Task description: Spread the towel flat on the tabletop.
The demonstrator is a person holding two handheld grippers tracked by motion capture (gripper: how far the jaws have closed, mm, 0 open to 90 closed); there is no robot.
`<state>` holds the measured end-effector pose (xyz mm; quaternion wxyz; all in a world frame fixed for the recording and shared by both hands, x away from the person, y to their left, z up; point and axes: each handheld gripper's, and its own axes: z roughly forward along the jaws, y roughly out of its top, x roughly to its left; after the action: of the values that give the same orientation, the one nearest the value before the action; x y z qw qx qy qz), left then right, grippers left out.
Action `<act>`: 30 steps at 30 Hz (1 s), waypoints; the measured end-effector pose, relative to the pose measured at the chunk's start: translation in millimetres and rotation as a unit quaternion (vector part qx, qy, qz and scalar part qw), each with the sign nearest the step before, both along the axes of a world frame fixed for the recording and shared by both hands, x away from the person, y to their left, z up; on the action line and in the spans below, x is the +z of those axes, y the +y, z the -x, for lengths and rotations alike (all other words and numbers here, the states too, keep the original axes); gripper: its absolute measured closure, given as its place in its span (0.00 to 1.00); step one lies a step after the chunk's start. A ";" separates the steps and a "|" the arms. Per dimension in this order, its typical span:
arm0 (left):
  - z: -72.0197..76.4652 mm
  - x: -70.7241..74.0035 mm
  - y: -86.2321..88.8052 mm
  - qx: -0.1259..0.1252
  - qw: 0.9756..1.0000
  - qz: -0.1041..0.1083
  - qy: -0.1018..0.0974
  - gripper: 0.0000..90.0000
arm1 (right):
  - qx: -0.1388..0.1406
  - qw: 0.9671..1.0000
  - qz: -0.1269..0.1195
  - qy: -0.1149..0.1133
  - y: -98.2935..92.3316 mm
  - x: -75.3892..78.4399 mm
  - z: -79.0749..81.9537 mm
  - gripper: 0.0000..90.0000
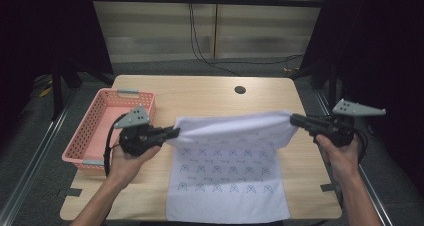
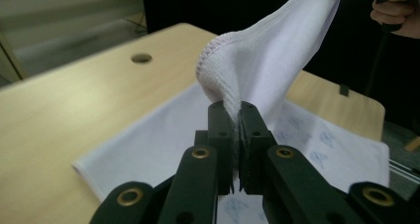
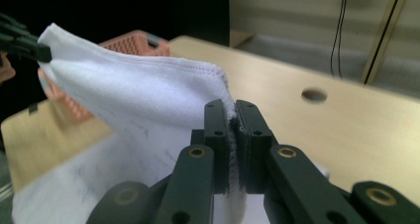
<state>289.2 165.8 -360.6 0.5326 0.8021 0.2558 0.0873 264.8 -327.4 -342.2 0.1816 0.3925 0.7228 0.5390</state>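
Observation:
A white cloth (image 1: 227,171) with small blue printed motifs lies on the wooden table, its far edge lifted off the surface and stretched between both grippers. My left gripper (image 1: 176,132) is shut on the cloth's far left corner (image 2: 225,80), held just above the table. My right gripper (image 1: 294,119) is shut on the far right corner (image 3: 218,78), out near the table's right edge. The near half of the cloth (image 2: 317,144) stays flat on the table, and the lifted part folds back over it.
A pink plastic basket (image 1: 87,131) stands at the table's left edge, close beside my left hand. A round cable hole (image 1: 240,90) sits in the tabletop (image 1: 200,93) at the far middle. Black cables hang down the wall behind.

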 end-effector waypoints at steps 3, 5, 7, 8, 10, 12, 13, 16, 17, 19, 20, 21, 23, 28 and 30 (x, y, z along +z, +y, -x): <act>7.0 -37.3 3.1 -0.014 1.000 0.002 0.027 0.96 | 0.006 0.999 0.013 0.036 0.6 -34.2 14.7 0.95; 9.6 -56.8 4.2 -0.016 0.999 0.000 0.046 0.95 | 0.015 0.998 0.003 0.056 -0.9 -54.0 22.1 0.95; 13.6 -74.4 4.0 -0.021 0.998 -0.006 0.060 0.94 | 0.024 0.997 -0.001 0.073 -2.2 -74.4 31.5 0.94; 16.1 -85.3 4.2 -0.024 0.997 -0.014 0.072 0.94 | 0.031 0.996 -0.005 0.081 -2.4 -81.4 35.0 0.94; 20.9 -98.3 4.3 -0.028 0.996 -0.021 0.085 0.94 | 0.044 0.995 -0.004 0.092 -2.5 -98.2 45.8 0.94; 27.3 -106.3 5.0 -0.037 0.994 -0.031 0.097 0.92 | 0.055 0.993 0.007 0.108 -0.3 -106.6 53.3 0.93; 30.0 -108.1 5.6 -0.043 0.993 -0.034 0.100 0.91 | 0.066 0.991 0.016 0.117 1.2 -109.9 58.8 0.93; 43.2 -111.9 9.9 -0.062 0.991 -0.038 0.110 0.89 | 0.089 0.988 0.025 0.123 1.3 -113.6 76.6 0.91; 47.9 -112.5 11.4 -0.066 0.991 -0.043 0.110 0.89 | 0.095 0.988 0.026 0.122 0.6 -114.3 81.1 0.90; 56.9 -113.9 15.9 -0.074 0.990 -0.042 0.113 0.89 | 0.107 0.985 0.030 0.128 -0.6 -115.7 92.2 0.88; 60.3 -113.8 17.0 -0.077 0.989 -0.040 0.116 0.87 | 0.115 0.984 0.034 0.132 -1.5 -116.4 98.3 0.84; 63.6 -112.6 19.3 -0.088 0.988 -0.041 0.118 0.85 | 0.121 0.983 0.034 0.134 -2.0 -116.8 101.5 0.81; 70.9 -108.9 24.2 -0.102 0.987 -0.038 0.114 0.84 | 0.133 0.981 0.034 0.137 -2.9 -117.0 109.6 0.77; 69.1 -105.8 28.2 -0.075 0.991 -0.033 0.107 0.76 | 0.122 0.982 0.040 0.136 -1.6 -117.2 111.3 0.68; 60.6 -105.8 21.4 -0.073 0.992 -0.030 0.103 0.71 | 0.113 0.983 0.042 0.137 2.4 -117.1 103.1 0.64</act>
<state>228.5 187.2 -466.4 0.4842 0.8390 0.2468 -0.0271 161.7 -325.0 -459.4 0.0352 0.3702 0.8025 0.4667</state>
